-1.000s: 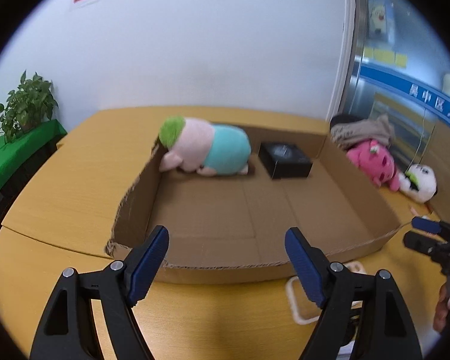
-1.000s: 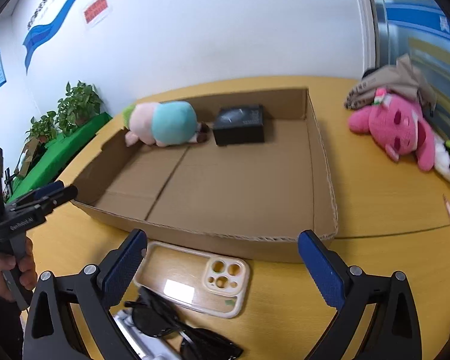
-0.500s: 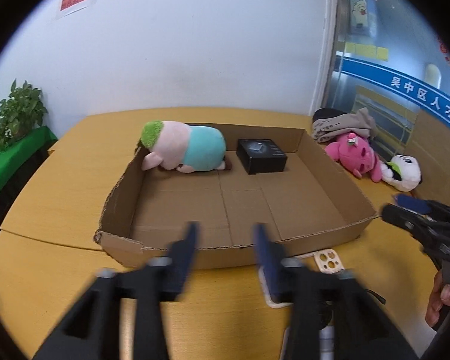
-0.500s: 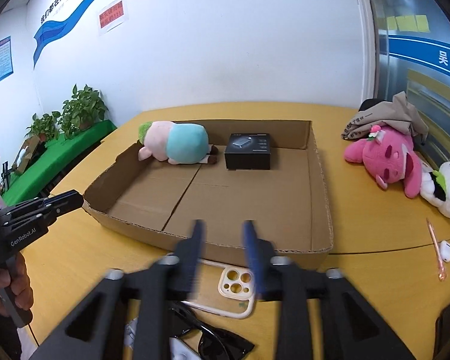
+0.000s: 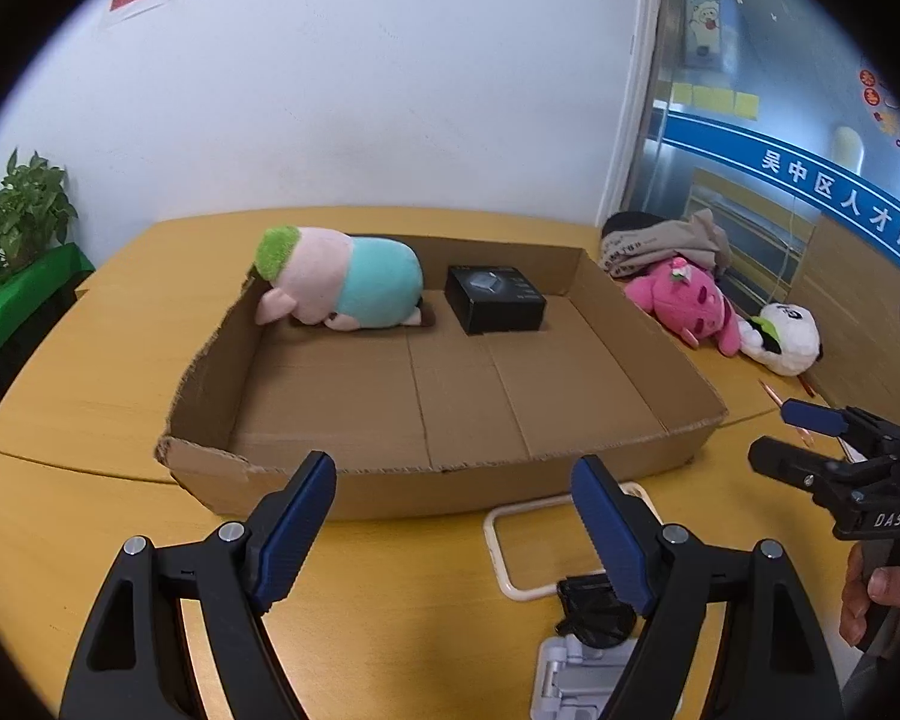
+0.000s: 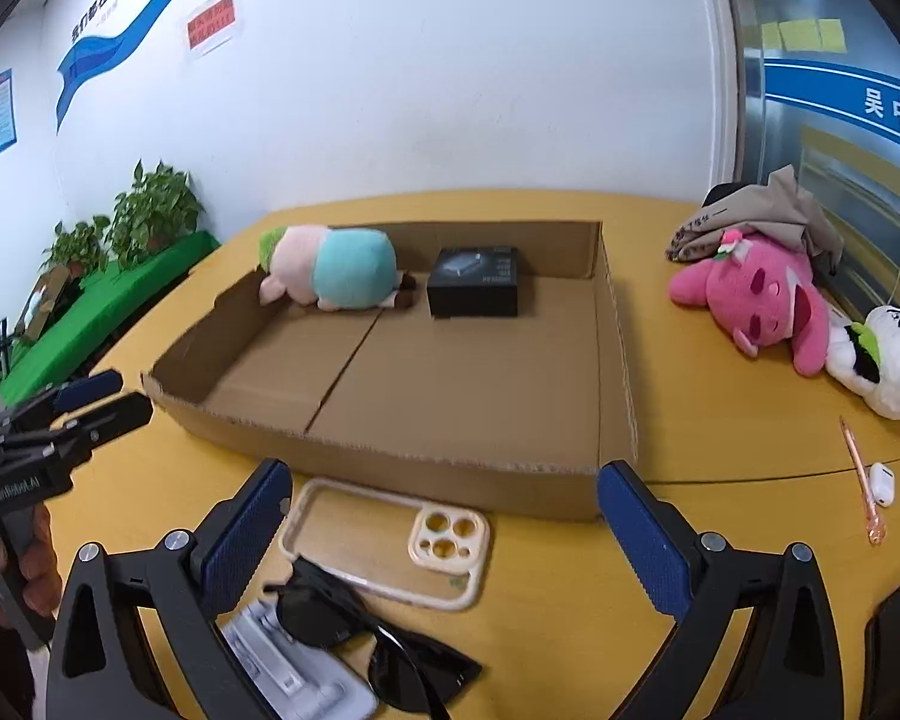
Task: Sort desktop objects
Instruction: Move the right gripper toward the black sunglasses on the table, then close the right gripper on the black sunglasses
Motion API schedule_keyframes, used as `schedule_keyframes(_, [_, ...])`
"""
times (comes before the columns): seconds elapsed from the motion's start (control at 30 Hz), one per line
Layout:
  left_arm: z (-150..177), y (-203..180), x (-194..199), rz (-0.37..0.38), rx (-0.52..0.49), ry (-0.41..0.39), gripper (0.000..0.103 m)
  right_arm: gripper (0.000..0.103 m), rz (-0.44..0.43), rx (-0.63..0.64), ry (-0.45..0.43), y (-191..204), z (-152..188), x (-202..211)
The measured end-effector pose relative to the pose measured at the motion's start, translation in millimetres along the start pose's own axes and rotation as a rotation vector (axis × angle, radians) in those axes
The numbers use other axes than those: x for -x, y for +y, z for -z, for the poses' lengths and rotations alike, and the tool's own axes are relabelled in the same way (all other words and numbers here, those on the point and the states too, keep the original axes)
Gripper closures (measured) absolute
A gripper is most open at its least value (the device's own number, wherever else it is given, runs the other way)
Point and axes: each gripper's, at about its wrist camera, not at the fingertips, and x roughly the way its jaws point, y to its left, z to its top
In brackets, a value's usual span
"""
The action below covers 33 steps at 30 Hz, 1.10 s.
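Currently between picks: both grippers hover empty over the near edge of the tabletop (image 6: 720, 438), in front of the cardboard tray (image 6: 426, 468). The left gripper (image 5: 453, 519) has its fingers wide apart, having just been opening, with nothing between them. The right gripper (image 6: 444, 531) likewise stands with fingers spread and nothing clamped.

Already in the tray, against its far wall: a plush pig (image 6: 330, 267) and a black box (image 6: 474, 288), side by side. Still unsorted on the tabletop: a phone case (image 6: 384, 546) just beside the tray's near wall, sunglasses (image 6: 360, 630) overlapping its near end and lying across a grey stand (image 6: 294, 666). Toward the right edge lie a pink plush (image 6: 756, 294), a panda plush (image 6: 888, 354), a pen (image 6: 861, 480) and a white earbud case (image 6: 882, 483).

Judged step: choosing the next item. The right gripper sits nearest the sunglasses and case. Since the glasses lie on top, they likely want lifting first, pinched at the frame, then carried over the tray's near wall.
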Motion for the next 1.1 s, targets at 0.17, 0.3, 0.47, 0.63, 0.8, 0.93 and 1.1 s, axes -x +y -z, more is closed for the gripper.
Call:
schedule_keyframes(0.17, [17,-9,-11,0.095,-0.019,0.076,0.022,0.000,-0.056,0.058,0.125,-10,37,-11])
schedule_keyframes(0.3, [32,-11,-28,0.200,0.028,0.149,0.022,0.000,-0.156,0.100,0.225,-7,69,-21])
schedule_keyframes(0.47, [43,-15,-53,0.276,0.095,0.223,0.023,0.000,-0.185,0.136,0.233,0,87,-32])
schedule_keyframes(0.63, [59,-23,-86,0.312,0.126,0.353,0.029,0.004,-0.197,0.179,0.215,7,86,-41])
schedule_keyframes(0.8, [71,-29,-104,0.345,0.143,0.436,0.063,0.024,-0.236,0.190,0.292,14,92,-59])
schedule_keyframes(0.93, [73,-25,-107,0.347,0.163,0.444,0.078,0.027,-0.258,0.164,0.299,19,97,-62])
schedule_keyframes(1.1, [67,-4,-107,0.374,0.234,0.426,0.087,0.028,-0.272,0.127,0.329,34,95,-65])
